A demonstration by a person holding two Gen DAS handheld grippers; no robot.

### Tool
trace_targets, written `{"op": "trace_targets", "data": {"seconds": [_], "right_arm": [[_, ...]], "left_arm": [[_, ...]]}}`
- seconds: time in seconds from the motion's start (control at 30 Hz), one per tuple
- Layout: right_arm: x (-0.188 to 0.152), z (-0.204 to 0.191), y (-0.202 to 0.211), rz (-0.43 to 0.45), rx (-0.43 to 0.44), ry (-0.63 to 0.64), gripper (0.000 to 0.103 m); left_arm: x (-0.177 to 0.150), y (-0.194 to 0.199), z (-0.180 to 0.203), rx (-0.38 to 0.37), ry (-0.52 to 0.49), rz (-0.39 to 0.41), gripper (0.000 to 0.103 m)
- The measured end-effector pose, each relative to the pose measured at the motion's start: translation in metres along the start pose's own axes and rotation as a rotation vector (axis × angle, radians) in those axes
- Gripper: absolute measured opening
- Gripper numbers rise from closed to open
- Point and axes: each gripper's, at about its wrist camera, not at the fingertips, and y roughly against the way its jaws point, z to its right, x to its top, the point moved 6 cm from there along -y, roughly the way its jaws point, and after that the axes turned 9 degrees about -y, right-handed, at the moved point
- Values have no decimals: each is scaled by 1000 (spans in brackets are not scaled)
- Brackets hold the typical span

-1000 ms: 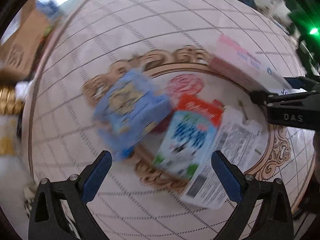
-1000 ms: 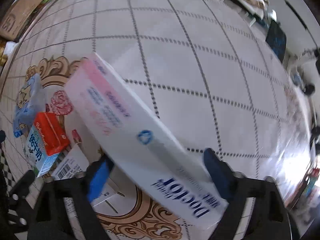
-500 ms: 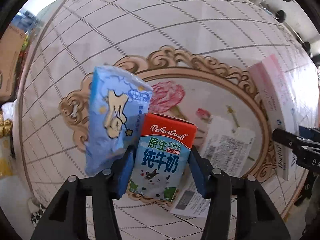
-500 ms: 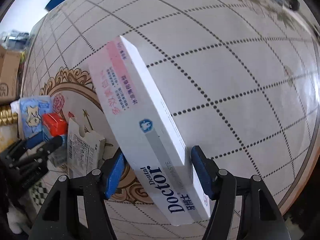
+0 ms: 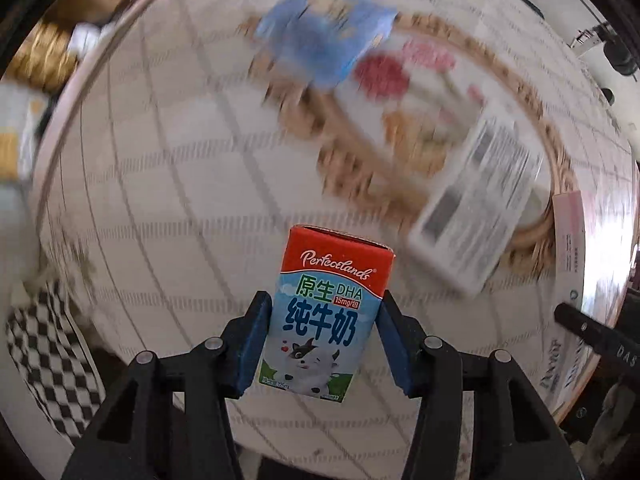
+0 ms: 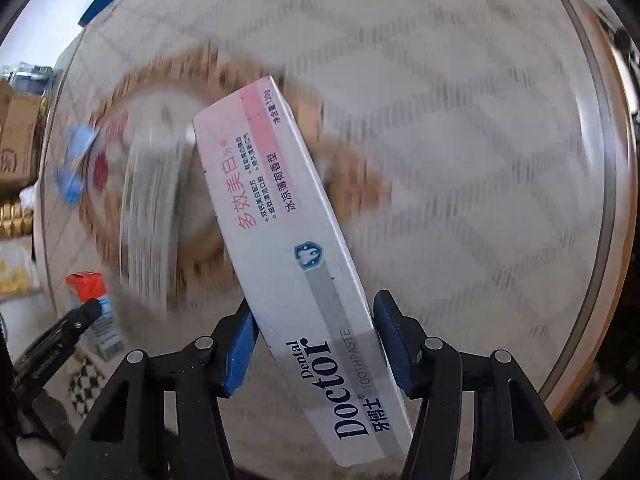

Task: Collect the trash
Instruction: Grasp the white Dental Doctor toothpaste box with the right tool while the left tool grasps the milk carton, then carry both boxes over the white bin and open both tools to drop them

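The milk carton, red-topped, sits upright between the blue pads of the left gripper, which press on both its sides; a second ago those jaws stood wide over the pile, then clamped it. It is now lifted off the round patterned table, away from the blue packet it had leaned against, which lies blurred farther off near the printed white box. In the right view the toothpaste box runs slantwise between the right gripper pads; those jaws have just been closing and now pinch it, and it hangs clear above the tabletop instead of lying there.
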Motion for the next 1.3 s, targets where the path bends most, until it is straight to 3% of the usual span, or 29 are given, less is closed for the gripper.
{"op": "trace_targets", "data": {"seconds": [0.1, 0.27, 0.37, 0.4, 0.57, 0.8, 0.97, 1.1, 1.3], "right_arm": [[-29, -4, -13, -7, -15, 19, 61], [-35, -24, -30, 57, -156, 154, 68], [-41, -35, -37, 120, -238, 215, 57], [-46, -37, -38, 135, -231, 218, 50], [-80, -53, -46, 104, -139, 163, 50], [-199, -73, -33, 150, -16, 183, 50], [-305, -98, -26, 159, 63, 204, 50], [-355, -98, -39, 68, 94, 205, 50], [-449, -75, -136, -127, 15, 206, 50]], "left_arm": [[-18, -20, 0, -35, -11, -63, 52], [-16, -29, 13, 23, -59, -13, 46], [-15, -18, 10, 44, -86, 29, 46], [-14, -14, 13, 52, -92, 37, 45], [-44, 10, 15, 75, -89, 96, 45], [-104, 58, -10, 31, -84, 234, 45], [-170, 75, -73, -9, -79, 299, 45], [-240, 42, -109, -30, -49, 233, 45], [-311, -55, -141, -114, 56, 42, 45]]}}
